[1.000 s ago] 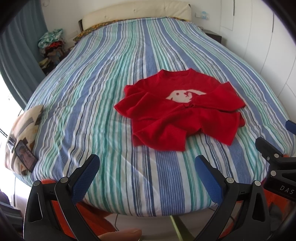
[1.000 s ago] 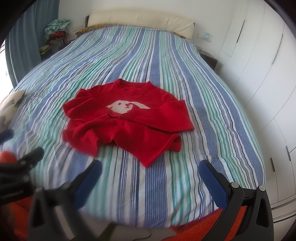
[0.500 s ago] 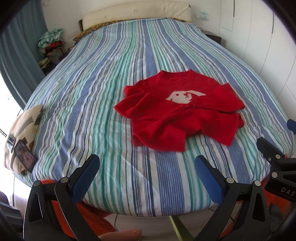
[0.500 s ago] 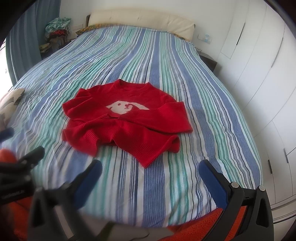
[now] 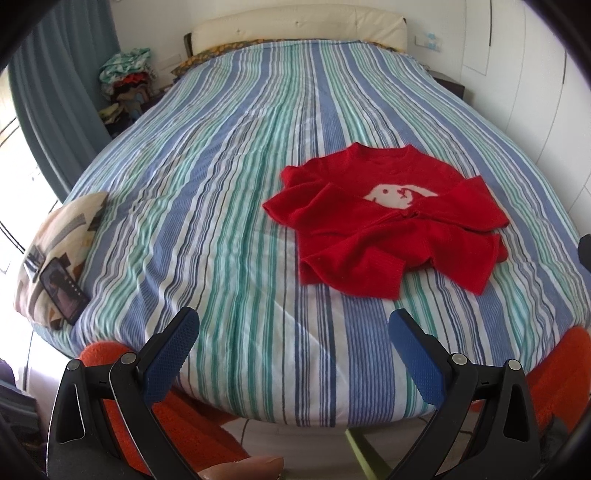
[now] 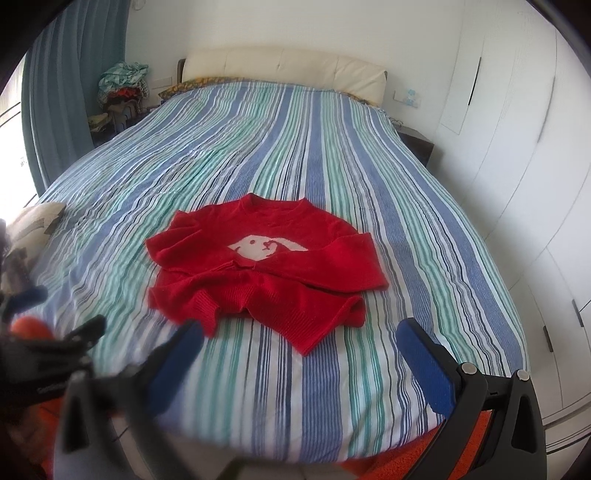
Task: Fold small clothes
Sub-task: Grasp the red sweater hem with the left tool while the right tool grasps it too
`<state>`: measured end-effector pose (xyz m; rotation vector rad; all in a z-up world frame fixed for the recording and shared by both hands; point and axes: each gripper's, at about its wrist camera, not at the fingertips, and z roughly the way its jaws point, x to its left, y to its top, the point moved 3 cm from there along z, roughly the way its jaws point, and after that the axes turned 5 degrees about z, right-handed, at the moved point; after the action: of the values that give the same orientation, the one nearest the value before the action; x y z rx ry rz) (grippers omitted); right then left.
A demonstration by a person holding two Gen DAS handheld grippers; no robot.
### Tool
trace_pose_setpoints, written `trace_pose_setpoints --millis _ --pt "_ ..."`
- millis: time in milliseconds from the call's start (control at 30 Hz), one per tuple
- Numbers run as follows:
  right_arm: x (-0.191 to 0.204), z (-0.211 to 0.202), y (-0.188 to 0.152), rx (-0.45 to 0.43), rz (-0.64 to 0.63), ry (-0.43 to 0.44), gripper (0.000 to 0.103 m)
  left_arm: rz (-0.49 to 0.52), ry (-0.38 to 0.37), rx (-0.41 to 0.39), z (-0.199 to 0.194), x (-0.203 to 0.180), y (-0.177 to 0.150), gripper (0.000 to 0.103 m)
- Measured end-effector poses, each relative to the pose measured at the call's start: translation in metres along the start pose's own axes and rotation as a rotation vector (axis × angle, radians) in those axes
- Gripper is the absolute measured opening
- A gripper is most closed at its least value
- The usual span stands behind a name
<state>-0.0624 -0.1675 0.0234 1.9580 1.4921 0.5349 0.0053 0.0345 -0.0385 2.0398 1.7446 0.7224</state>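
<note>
Left wrist view: the left gripper is hanging over the foot edge of the bed, its jaws standing wide apart with nothing between them. The red sweater is lying flat on the striped cover, right of the bed's middle and set back from the foot edge, with both sleeves folded across its front and a white animal face showing on the chest. A wide stretch of bare cover is lying between the jaws and the sweater's hem, and more is spreading out to the left. A cushion is sitting at the bed's left edge with a phone lying on it. A fingertip is showing at the bottom, below the gripper. A pile of clothes is standing beside the headboard, next to the curtain.

Right wrist view: the right gripper is also hovering over the foot edge, jaws wide apart and holding nothing; its left finger is blurred. Here the sweater is lying near the middle of the picture, its hem pointing toward the jaws, with open cover along its right side up to the bed's right edge. This view is showing the white wardrobe close along that edge, which the left view shows only in part. The left gripper is appearing blurred at the lower left. The phone is not showing here, and only a corner of the cushion is.
</note>
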Motion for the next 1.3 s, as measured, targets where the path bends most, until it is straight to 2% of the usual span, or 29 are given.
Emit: trace_pose_setpoints --millis 167,367,433,500,600,667,767,867,933,967,1000,1133,1167,1200,1233,1267,1300 --pt "-0.017 -0.033 0.008 -0.105 0.061 0.009 0.103 -0.036 0.027 0.021 0.006 0.020 -0.015 0.102" --pt "-0.028 -0.055 0.001 -0.203 0.060 0.079 0.103 -0.045 -0.025 0.075 0.019 0.024 -0.034 0.102" --pt "-0.030 -0.040 -0.007 -0.168 0.047 0.119 0.103 -0.059 -0.076 0.108 0.025 0.021 -0.038 0.102" --pt "-0.036 -0.016 -0.016 -0.095 0.064 0.166 0.103 -0.080 -0.162 0.133 0.029 0.018 -0.040 0.102" --pt "-0.059 0.024 -0.036 0.010 0.139 0.231 0.103 -0.085 -0.271 0.141 0.038 0.010 -0.034 0.102" --pt "-0.075 0.049 -0.050 0.069 0.182 0.247 0.103 -0.068 -0.313 0.144 0.053 0.003 -0.028 0.102" --pt "-0.090 0.080 -0.067 0.116 0.223 0.280 0.103 -0.059 -0.393 0.155 0.086 -0.010 -0.017 0.102" --pt "-0.094 0.119 -0.073 0.140 0.256 0.345 0.102 -0.107 -0.532 0.177 0.129 -0.021 -0.010 0.102" --pt "-0.094 0.153 -0.074 0.174 0.306 0.414 0.097 -0.163 -0.592 0.206 0.159 -0.024 -0.008 0.101" --pt "-0.094 0.172 -0.074 0.203 0.335 0.433 0.090 -0.200 -0.604 0.211 0.171 -0.022 -0.007 0.099" --pt "-0.093 0.189 -0.075 0.234 0.356 0.443 0.083 -0.241 -0.614 0.212 0.180 -0.020 -0.007 0.094" --pt "-0.091 0.230 -0.079 0.269 0.435 0.503 0.071 -0.394 -0.670 0.193 0.194 -0.006 -0.005 0.078" --pt "-0.092 0.236 -0.079 0.269 0.457 0.516 0.065 -0.415 -0.692 0.196 0.195 -0.005 -0.004 0.067" --pt "-0.094 0.241 -0.079 0.263 0.477 0.534 0.049 -0.424 -0.726 0.207 0.196 -0.007 -0.002 0.045" --pt "-0.095 0.244 -0.078 0.263 0.494 0.556 0.036 -0.420 -0.749 0.224 0.200 -0.010 -0.002 0.029" --pt "-0.095 0.247 -0.077 0.270 0.508 0.576 0.011 -0.404 -0.753 0.239 0.200 -0.013 -0.001 0.003" --pt "-0.096 0.246 -0.077 0.276 0.513 0.578 0.007 -0.393 -0.761 0.243 0.199 -0.014 -0.001 0.004"
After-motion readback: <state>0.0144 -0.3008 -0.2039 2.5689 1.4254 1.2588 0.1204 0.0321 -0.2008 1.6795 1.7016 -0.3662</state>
